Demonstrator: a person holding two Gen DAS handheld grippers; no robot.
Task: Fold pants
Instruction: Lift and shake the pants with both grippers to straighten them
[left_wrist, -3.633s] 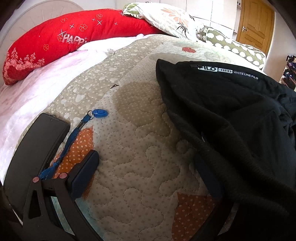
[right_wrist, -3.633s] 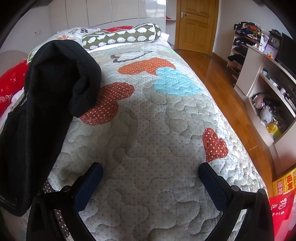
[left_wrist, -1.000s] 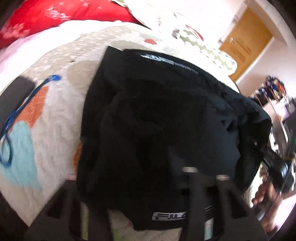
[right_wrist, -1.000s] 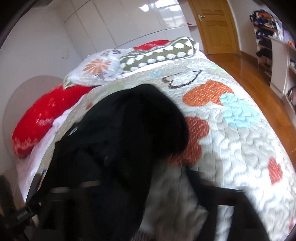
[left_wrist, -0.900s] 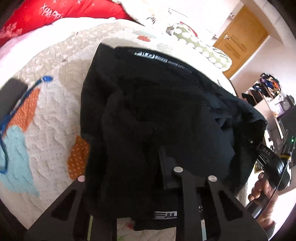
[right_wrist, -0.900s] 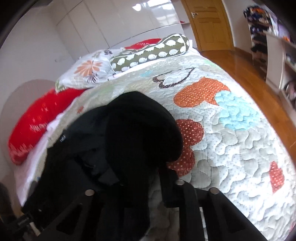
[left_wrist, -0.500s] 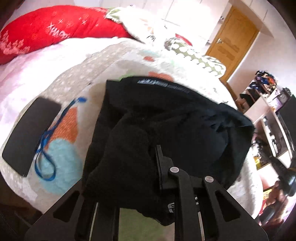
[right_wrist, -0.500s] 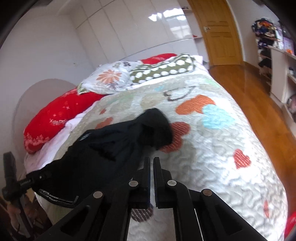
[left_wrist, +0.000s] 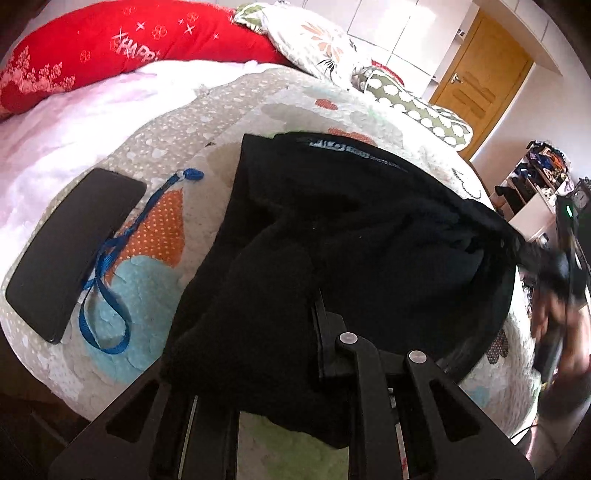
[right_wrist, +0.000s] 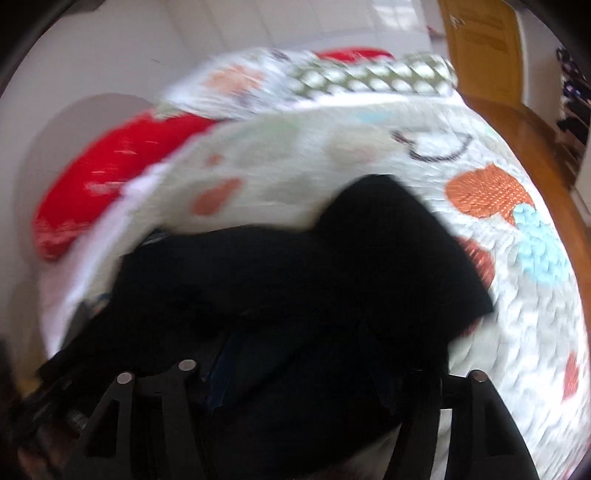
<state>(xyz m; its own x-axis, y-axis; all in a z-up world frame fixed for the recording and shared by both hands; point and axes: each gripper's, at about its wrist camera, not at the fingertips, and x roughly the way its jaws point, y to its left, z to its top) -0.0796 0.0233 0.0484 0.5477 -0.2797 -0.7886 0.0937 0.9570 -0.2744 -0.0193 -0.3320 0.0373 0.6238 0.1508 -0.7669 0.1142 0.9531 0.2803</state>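
We hold the L gripper (left_wrist: 314, 332) low over the near bed edge, pointing across the quilt (left_wrist: 221, 122); its fingers are clamped on a bunched fold of the black pants (left_wrist: 369, 229). R gripper (right_wrist: 295, 369) sits over the pants' other side, right wrist view blurred, fingers buried in cloth, so we can't tell its state. In the left wrist view our R hand (left_wrist: 554, 325) shows at the far right. Pants lie heaped mid-quilt, waistband away from us. Count: 1 pants, 1 phone (left_wrist: 74, 251), 1 blue lanyard (left_wrist: 110, 266), 1 red pillow (left_wrist: 129, 40), 1 door (left_wrist: 480, 62).
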